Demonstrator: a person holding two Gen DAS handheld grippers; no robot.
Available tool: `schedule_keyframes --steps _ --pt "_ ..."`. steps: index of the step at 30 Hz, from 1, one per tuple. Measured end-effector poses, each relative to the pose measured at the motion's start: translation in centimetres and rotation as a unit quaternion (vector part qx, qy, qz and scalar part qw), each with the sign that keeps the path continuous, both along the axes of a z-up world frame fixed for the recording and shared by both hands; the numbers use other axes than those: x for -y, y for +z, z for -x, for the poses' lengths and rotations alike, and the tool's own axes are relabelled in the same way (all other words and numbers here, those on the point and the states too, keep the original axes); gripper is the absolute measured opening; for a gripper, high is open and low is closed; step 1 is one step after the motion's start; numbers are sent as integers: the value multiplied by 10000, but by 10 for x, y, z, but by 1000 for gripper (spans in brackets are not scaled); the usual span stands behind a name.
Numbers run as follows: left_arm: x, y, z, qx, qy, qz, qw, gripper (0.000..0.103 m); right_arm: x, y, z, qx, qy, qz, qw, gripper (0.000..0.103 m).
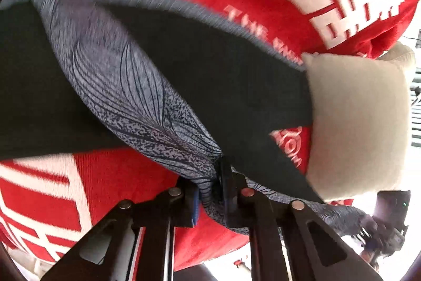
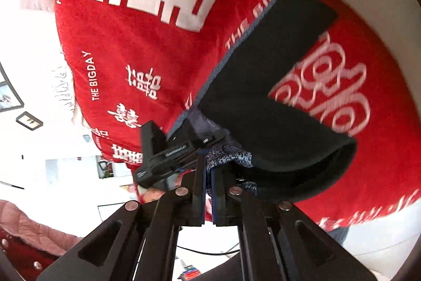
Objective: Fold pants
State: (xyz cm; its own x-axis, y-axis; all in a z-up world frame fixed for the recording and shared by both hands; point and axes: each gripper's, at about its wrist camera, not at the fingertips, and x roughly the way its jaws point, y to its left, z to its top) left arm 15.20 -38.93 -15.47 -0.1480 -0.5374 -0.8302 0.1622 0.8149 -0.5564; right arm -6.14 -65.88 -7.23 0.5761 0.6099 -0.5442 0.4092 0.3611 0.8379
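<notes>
Above the red blanket with white lettering (image 2: 158, 49), the left gripper (image 1: 209, 191) and right gripper (image 2: 208, 188) each clamp the dark pants' grey patterned lining (image 1: 126, 86).

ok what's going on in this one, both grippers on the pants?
Yes. A person with a handheld gripper in each hand is folding dark pants with a blue-grey patterned panel, on a red blanket printed with white characters. The left gripper has its jaws clamped on a bunch of the patterned fabric. The right gripper is shut on the same patterned fabric close by, with the left gripper's body right beside it. The legs trail across the blanket. A beige pillow lies at the blanket's edge.
</notes>
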Motion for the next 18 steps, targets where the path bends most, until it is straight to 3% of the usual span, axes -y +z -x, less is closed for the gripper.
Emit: schedule_keyframes --steps 6,10,14,15,17,18 --pt "31 35 -41 430 26 212 9988 14 53 24 -53 83 138 889 9959 3" --pt "62 25 -70 509 -63 17 9987 14 81 26 -105 -4 482 1750 9834 3" --pt "75 3 -91 472 -8 -196 9987 14 96 -2 -160 -293 883 2402 9663 3" --pt "77 -1 -94 462 -13 -251 9986 18 99 -13 -172 -427 961 2546 9613 3" --pt "84 -12 -102 467 -77 -576 9972 36 101 -38 -192 -670 1139 2750 9523 4" --pt "86 -15 -104 497 -78 -721 9961 61 101 -47 -199 -767 1203 2854 9477 7"
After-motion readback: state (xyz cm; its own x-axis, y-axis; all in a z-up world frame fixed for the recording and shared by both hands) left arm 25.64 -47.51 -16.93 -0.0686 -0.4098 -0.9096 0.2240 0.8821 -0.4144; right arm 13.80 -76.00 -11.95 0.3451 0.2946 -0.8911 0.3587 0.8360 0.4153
